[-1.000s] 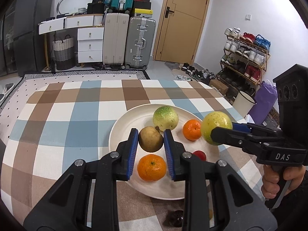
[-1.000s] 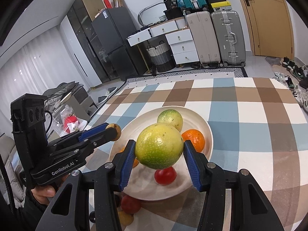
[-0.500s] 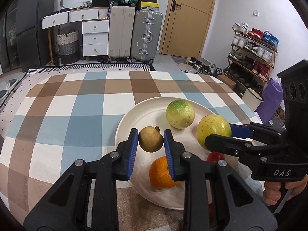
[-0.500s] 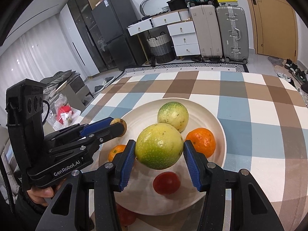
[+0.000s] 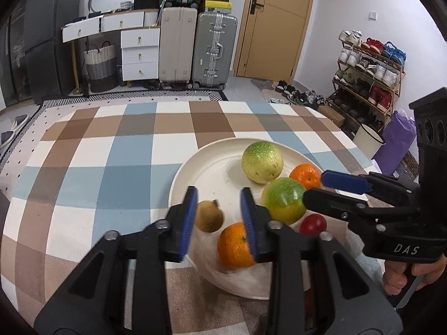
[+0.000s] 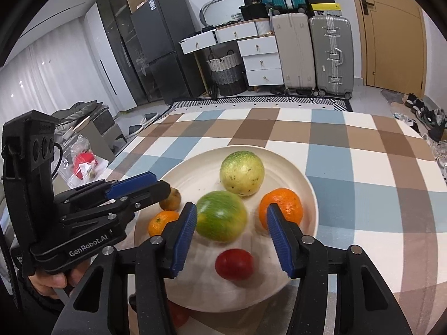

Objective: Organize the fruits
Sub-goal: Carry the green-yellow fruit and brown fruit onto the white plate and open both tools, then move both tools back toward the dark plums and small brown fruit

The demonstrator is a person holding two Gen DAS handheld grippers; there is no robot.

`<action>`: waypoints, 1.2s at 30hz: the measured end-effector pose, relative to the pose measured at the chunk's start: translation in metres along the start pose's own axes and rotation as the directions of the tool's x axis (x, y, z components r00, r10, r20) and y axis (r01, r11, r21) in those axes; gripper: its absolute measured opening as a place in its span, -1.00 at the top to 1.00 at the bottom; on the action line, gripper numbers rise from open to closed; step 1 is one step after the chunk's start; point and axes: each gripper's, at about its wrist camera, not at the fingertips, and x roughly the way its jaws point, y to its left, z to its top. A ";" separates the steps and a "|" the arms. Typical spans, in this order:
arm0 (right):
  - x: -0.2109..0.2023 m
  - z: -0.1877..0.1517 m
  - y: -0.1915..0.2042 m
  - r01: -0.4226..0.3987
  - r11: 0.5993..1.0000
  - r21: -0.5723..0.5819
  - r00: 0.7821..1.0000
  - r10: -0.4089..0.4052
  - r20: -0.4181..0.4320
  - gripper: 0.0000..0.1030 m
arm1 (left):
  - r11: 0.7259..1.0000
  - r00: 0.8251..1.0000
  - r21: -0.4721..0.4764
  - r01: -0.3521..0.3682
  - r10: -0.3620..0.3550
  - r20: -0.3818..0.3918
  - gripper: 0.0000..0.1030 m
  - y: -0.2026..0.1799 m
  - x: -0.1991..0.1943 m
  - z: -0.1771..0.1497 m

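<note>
Two hand-held grippers over a cream plate of fruit on a checked tablecloth: left gripper, marked "GenRobot.AI", jaws opening beside a brown fruit; right gripper, marked "DAS", jaws opening around a green fruit near the plate's middle.

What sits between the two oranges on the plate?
In the right wrist view, the green-yellow fruit lies between the left orange and right orange on the plate.

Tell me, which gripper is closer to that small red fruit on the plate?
Right. The right gripper hangs just over the red fruit; the left gripper is across the plate.
</note>
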 end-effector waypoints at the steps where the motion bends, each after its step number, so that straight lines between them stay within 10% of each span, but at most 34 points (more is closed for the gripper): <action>1: -0.003 -0.002 -0.001 0.008 1.000 0.002 1.000 -0.008 0.004 -0.25 | 1.000 1.000 -0.008 -0.013 0.013 -0.002 0.02 0.002 -0.002 -0.001; 3: -0.009 -0.005 -0.002 0.028 1.000 -0.001 0.999 -0.027 0.016 -0.44 | 0.999 0.999 -0.024 -0.028 0.029 0.020 -0.41 0.005 -0.010 -0.005; 12: -0.036 -0.028 -0.005 0.001 0.999 0.041 1.000 -0.002 0.018 -0.99 | 0.998 0.996 -0.053 -0.044 0.047 0.070 -0.99 0.009 -0.054 -0.028; 36: -0.076 -0.084 0.021 0.049 0.998 0.025 0.998 -0.048 -0.042 -0.99 | 0.999 0.998 0.007 -0.049 0.049 0.029 -0.99 -0.019 -0.132 -0.095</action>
